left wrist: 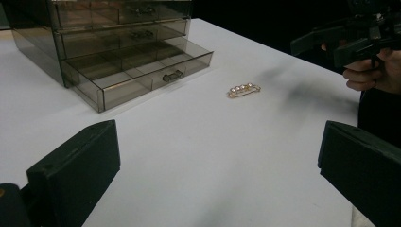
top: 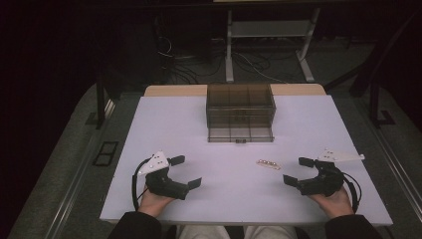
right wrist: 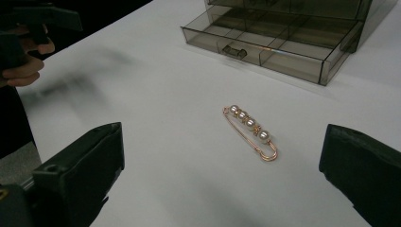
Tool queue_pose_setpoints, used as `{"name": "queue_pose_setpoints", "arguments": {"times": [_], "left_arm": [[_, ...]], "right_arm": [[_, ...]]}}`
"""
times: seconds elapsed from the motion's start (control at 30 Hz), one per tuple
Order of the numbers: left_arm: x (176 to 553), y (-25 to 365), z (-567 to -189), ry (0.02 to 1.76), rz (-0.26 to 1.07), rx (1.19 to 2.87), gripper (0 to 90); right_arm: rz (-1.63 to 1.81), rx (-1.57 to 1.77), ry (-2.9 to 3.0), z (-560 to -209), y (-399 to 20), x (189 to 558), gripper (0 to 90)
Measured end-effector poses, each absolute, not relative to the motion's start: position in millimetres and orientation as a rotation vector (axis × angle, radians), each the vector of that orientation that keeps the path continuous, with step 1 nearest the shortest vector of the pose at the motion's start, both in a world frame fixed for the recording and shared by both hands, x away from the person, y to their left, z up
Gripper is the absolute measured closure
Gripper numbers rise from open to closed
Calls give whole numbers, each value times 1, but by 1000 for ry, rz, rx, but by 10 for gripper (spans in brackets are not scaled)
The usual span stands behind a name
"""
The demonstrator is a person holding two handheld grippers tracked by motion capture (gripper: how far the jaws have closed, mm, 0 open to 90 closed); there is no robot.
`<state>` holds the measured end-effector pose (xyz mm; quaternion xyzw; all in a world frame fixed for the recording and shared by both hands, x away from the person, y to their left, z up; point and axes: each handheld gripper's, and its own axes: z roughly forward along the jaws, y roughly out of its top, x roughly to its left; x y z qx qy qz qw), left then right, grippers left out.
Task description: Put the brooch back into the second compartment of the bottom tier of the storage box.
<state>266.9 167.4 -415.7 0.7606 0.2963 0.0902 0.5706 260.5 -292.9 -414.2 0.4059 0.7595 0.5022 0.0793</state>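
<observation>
Pin (right wrist: 249, 131): gold safety-pin style brooch with four pearls in a row and small gold spacers between them. I see it lying flat on the counter (top: 164, 124), loose, in front of the drawer box (top: 240, 112) and nearer my right claw (top: 297, 170) than my left claw (top: 186, 171). Both claws released, jaws spread wide, nothing between them; each hovers low near the front edge, well apart from the pin. Box is smoky clear plastic, three tiers, bottom drawer (left wrist: 142, 71) pulled out, compartments inside. Counter top is plain white, matte. Room beyond is dark; grey floor, a desk frame (top: 268, 40) and loose cables (top: 179, 64) behind.
</observation>
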Motion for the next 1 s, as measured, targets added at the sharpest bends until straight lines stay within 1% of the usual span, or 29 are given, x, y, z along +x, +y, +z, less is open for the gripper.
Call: {"name": "queue_pose_setpoints", "arguments": {"times": [0.57, 1.0], "left_arm": [[268, 169, -417, 707, 200, 1786, 0], [267, 172, -417, 727, 208, 1776, 0]], "right_arm": [[1480, 1221, 2306, -414, -293, 260, 6], [1410, 1182, 2356, -407, -290, 259, 5]]}}
